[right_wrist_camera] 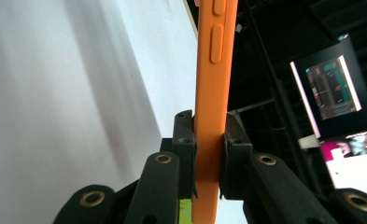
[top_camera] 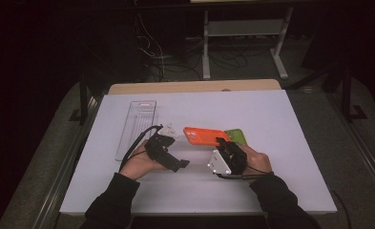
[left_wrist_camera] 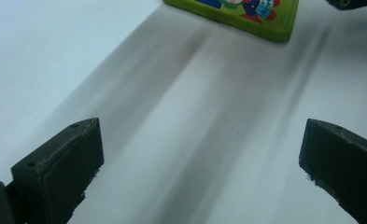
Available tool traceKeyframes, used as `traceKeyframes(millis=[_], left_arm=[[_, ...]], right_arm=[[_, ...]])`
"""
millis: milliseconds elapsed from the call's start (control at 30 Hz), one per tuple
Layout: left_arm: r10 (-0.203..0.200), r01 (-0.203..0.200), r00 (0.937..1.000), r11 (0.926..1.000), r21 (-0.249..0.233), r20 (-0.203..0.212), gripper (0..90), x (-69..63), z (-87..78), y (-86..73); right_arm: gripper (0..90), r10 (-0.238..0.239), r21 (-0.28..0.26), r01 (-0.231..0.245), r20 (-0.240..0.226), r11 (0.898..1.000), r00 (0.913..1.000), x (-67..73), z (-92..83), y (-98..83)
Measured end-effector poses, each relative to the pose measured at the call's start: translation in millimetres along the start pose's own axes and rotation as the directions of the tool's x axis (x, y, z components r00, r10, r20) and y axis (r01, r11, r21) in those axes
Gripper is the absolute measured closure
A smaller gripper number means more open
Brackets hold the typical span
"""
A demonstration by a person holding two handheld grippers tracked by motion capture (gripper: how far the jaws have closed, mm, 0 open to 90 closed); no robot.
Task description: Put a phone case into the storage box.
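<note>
The white table (top_camera: 280, 191) takes up most of the high view, and a long clear plastic tray (top_camera: 136, 125) lies on its left half, its length running away from the person. Near the middle, the orange phone case (top_camera: 203, 135) has its long axis running left to right across the table, its camera end toward the left and its right end caught in the right gripper (top_camera: 222, 142). In the right gripper view the 2 jaws are pinched against the case's 2 broad faces, and the case stands edge-on, rising straight away from the jaws with its side buttons facing the camera. Just beyond the orange case's right end lies a green phone case (top_camera: 236, 136) with a colourful print, flat on the table. The left gripper (left_wrist_camera: 202, 163) sits left of the orange case, apart from it; its 2 jaws are spread wide over bare table, pointing toward the green case.
</note>
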State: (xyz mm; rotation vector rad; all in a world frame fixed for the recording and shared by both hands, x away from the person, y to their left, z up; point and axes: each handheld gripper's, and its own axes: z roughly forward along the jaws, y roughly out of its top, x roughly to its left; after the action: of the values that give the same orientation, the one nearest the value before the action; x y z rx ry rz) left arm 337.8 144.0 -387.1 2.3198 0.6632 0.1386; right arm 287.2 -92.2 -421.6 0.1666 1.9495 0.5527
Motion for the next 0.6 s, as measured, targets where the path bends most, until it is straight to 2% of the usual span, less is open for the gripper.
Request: traceKeyframes(millis=[67, 133, 167, 200, 233, 267, 300, 333, 367, 500, 567, 600], left_arm=[[-0.013, 0.013, 0.9999, 0.9999, -0.007, -0.004, 0.0, -0.4, 0.8, -0.4], [0.005, -0.005, 0.9999, 1.0000, -0.006, -0.009, 0.0, 0.5, 0.4, -0.3], [0.011, -0.011, 0.9999, 0.9999, -0.006, -0.011, 0.0, 0.6, 0.3, -0.3], [-0.007, 0.007, 0.9999, 0.9999, -0.009, -0.013, 0.0, -0.8, 0.3, -0.8], [-0.003, 0.003, 0.9999, 1.0000, -0.008, -0.015, 0.0, -0.5, 0.0, -0.8], [0.001, -0.001, 0.9999, 1.0000, -0.007, -0.015, 0.0, 0.0, -0.7, -0.7], [0.001, -0.002, 0.9999, 1.0000, -0.010, -0.015, 0.0, 0.1, -1.0, -0.7], [-0.003, 0.003, 0.9999, 0.9999, -0.012, -0.015, 0.0, -0.1, -1.2, -0.8], [0.026, -0.026, 0.9995, 0.9996, 0.011, -0.018, 0.0, 2.1, -3.3, -0.6], [0.025, -0.024, 0.9995, 0.9997, 0.005, -0.022, 0.0, 2.9, -3.7, -0.4], [0.007, -0.007, 0.9997, 1.0000, 0.004, -0.022, 0.0, 1.5, -3.2, -0.5], [0.009, -0.009, 0.9997, 0.9999, 0.005, -0.022, 0.0, 1.5, -3.0, -0.4]], right_arm=[[78.0, 0.026, -0.003, -0.026, -0.028, 1.000, 0.9993, -3.7, 0.6, -1.3], [78.0, 0.085, 0.004, -0.085, -0.042, 0.996, 0.9955, -5.4, 0.2, -1.9], [78.0, 0.133, 0.010, -0.132, -0.052, 0.991, 0.9898, -5.2, -0.5, -1.6], [78.0, 0.195, 0.015, -0.195, -0.075, 0.981, 0.9779, -7.3, -0.5, -2.2], [78.0, 0.195, 0.015, -0.195, -0.075, 0.981, 0.9779, -7.3, -0.5, -2.2], [78.0, 0.207, 0.015, -0.206, -0.080, 0.978, 0.9751, -8.5, -0.3, -2.7], [78.0, 0.231, 0.020, -0.230, -0.098, 0.973, 0.9680, -12.5, 0.2, -4.4], [78.0, 0.231, 0.020, -0.230, -0.098, 0.973, 0.9680, -12.5, 0.2, -4.4], [78.1, 0.249, 0.022, -0.248, -0.106, 0.969, 0.9628, -14.2, 0.7, -5.2], [78.0, 0.321, 0.035, -0.320, -0.146, 0.947, 0.9358, -20.3, 1.9, -8.7], [78.0, 0.363, 0.042, -0.361, -0.170, 0.932, 0.9162, -23.0, 2.1, -10.9], [78.0, 0.394, 0.052, -0.391, -0.181, 0.919, 0.9013, -23.6, 2.1, -11.1]])
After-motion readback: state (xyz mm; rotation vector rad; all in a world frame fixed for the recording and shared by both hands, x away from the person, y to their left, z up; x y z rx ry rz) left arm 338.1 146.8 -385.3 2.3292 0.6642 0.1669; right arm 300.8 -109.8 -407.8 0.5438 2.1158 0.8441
